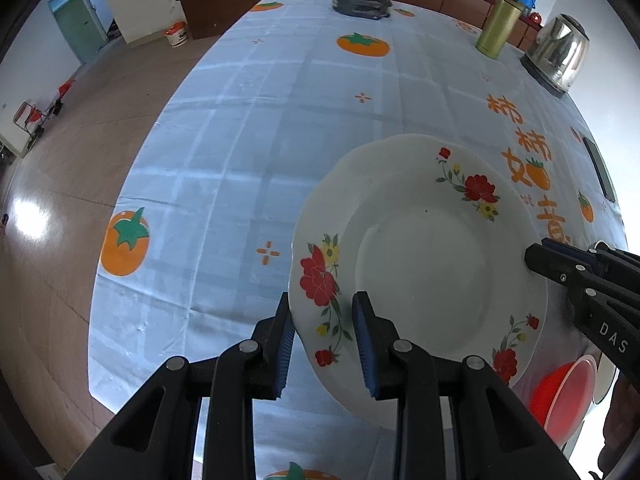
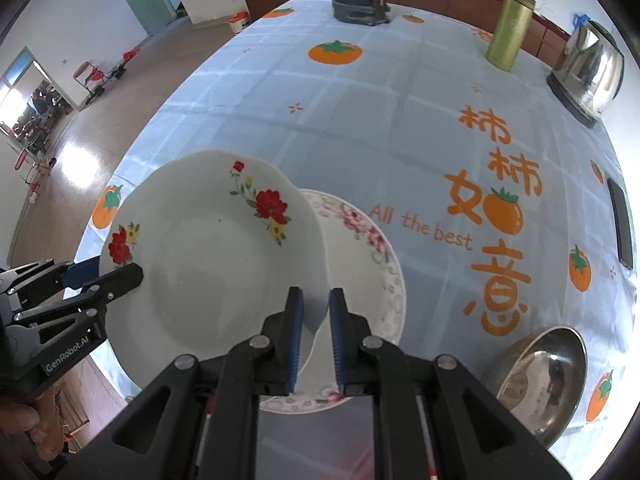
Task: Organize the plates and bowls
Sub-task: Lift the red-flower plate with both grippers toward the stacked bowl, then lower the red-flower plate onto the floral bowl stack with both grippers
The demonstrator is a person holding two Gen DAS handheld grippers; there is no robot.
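Holding the red-flowered plate (image 1: 420, 264) tilted above the surface (image 1: 240, 140), I have my left hand-held gripper (image 1: 324, 344) and right hand-held gripper (image 2: 316, 340) each clamped on opposite rims. Below lies a pink-flowered plate (image 2: 372, 264); a steel bowl (image 2: 548, 380) sits near, a red bowl (image 1: 564, 396) beside.

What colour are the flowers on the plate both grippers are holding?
Mostly red, with small yellow ones and green leaves, on the white plate. The left wrist view shows them best.
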